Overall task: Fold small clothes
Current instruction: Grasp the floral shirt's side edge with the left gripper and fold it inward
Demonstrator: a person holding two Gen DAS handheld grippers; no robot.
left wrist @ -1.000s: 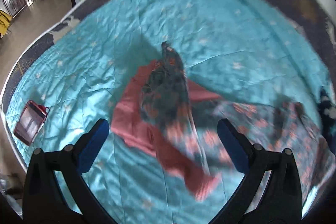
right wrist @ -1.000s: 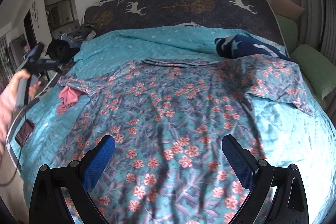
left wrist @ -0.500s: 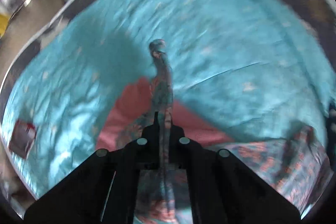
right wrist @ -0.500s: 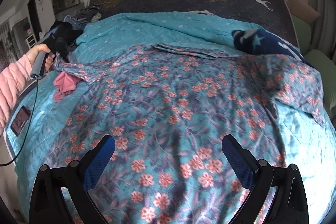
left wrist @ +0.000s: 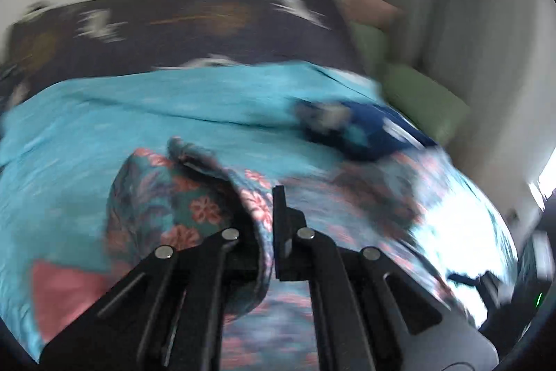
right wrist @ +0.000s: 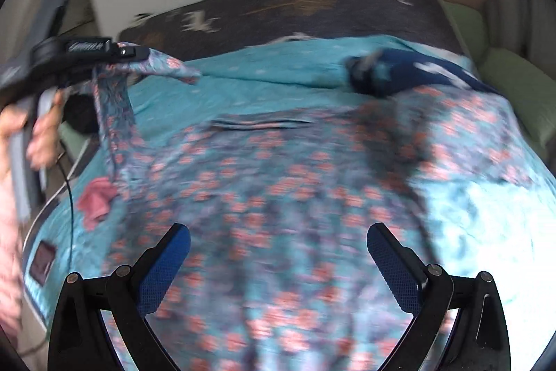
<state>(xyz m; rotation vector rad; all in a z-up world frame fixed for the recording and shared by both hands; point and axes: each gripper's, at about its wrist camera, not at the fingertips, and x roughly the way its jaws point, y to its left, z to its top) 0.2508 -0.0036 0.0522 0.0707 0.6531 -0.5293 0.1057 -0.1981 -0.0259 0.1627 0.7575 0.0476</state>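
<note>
A large floral cloth [right wrist: 278, 197], teal with pink flowers, covers most of the bed. My left gripper [left wrist: 262, 200] is shut on one edge of the floral cloth [left wrist: 166, 197], which bunches over its left finger. In the right wrist view the left gripper [right wrist: 139, 53] holds that corner high at the left, and a strip of cloth [right wrist: 111, 99] hangs from it. A pink garment [right wrist: 95, 197] lies crumpled below the strip, seen also in the left wrist view [left wrist: 62, 284]. My right gripper [right wrist: 278, 252] is open over the cloth with nothing between its fingers.
A teal bedspread [right wrist: 243, 82] lies under the cloth. A navy patterned bundle [right wrist: 399, 75] sits near the dark deer-print headboard [right wrist: 312, 9]. Green pillows [right wrist: 514, 79] line the right side. A small dark device [right wrist: 41, 261] lies at the bed's left edge. A person's hand [right wrist: 41, 127] grips the left tool.
The left gripper went from open above the pink garment to shut on the floral cloth, then lifted that edge and swung round to face the headboard. The right gripper shifted a little.
</note>
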